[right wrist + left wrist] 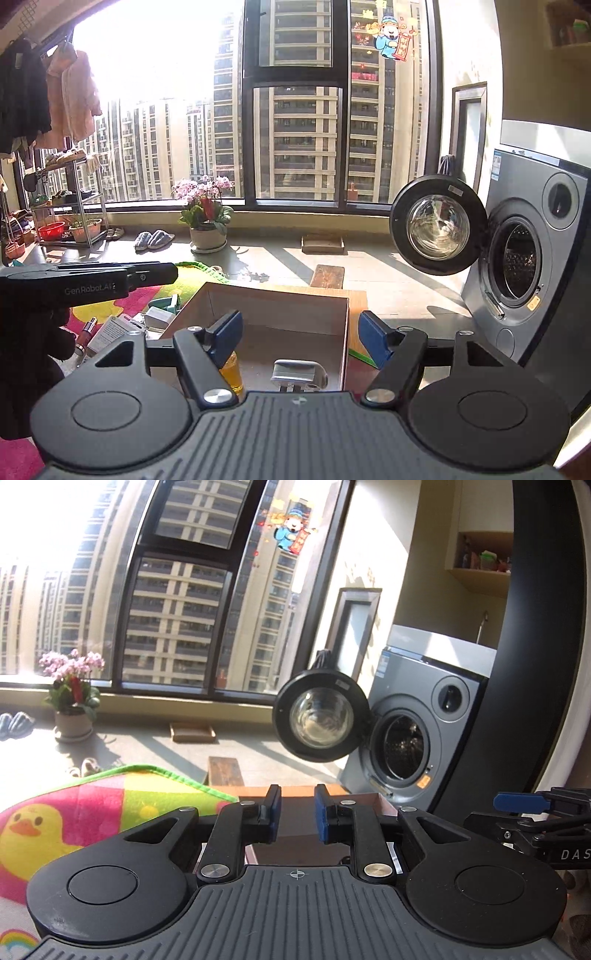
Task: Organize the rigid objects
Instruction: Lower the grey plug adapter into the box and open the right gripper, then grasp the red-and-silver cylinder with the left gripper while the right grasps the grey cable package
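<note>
Left, on the bright mat (110, 306) beside the box: a small vial (88, 328), a white carton (110, 332) and a white adapter (159, 316) lie unsorted, with the left gripper (297, 818) above, jaws nearly closed and empty. Centre: the cardboard box (280, 306) already holds a yellow bottle (232, 373) and a white-grey device (299, 373). The right gripper (301, 338) is over the box, jaws wide and empty; the task appears roughly half done.

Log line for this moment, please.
left gripper: shut, empty | right gripper: open above box | bottle, charger inside
</note>
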{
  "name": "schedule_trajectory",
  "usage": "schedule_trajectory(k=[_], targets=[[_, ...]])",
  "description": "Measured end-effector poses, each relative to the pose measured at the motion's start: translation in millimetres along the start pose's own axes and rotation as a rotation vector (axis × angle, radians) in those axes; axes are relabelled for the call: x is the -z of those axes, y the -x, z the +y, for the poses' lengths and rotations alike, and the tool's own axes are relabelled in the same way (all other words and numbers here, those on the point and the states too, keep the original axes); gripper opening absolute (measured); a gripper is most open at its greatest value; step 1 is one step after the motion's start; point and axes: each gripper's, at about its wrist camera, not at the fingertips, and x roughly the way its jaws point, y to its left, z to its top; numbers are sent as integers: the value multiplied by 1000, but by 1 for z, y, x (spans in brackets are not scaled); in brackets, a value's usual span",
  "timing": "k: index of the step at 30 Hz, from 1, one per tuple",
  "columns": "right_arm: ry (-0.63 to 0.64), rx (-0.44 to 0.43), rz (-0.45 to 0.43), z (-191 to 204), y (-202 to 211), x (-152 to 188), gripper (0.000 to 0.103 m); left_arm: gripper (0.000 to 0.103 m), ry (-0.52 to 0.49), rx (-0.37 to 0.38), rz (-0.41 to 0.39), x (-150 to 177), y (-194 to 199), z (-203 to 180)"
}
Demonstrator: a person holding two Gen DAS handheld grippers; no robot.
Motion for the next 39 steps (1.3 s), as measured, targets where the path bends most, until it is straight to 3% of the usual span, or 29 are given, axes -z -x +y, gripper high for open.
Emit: schedule_trajectory(k=[4,8,9,13,17,21,25,34,39], targets=[[-6,-17,35,8,0,21,75,22,57,-79,87,16,7,36],[33,-31,75,31,5,61,78,21,129,-117,161,54,19,70],[66,-33,90,41,5,70,78,17,143,-100,119,62,28,76],[168,-100,149,71,0,99,78,20,215,-145,1,78,58,95],[119,-154,241,89,-24,119,78,20,295,-144,-59,86,67,111],[129,-127,177,97,-20,123,78,20,384,-102,-117,100,73,129],[70,-112,170,84,-18,123,80,20,383,-92,-138,108,82,132],[55,-155,246,77,-39,115,84,20,354,-90,-68,104,65,127],[100,-104,137,96,-22,115,84,20,378,-105,-72,105,65,130]])
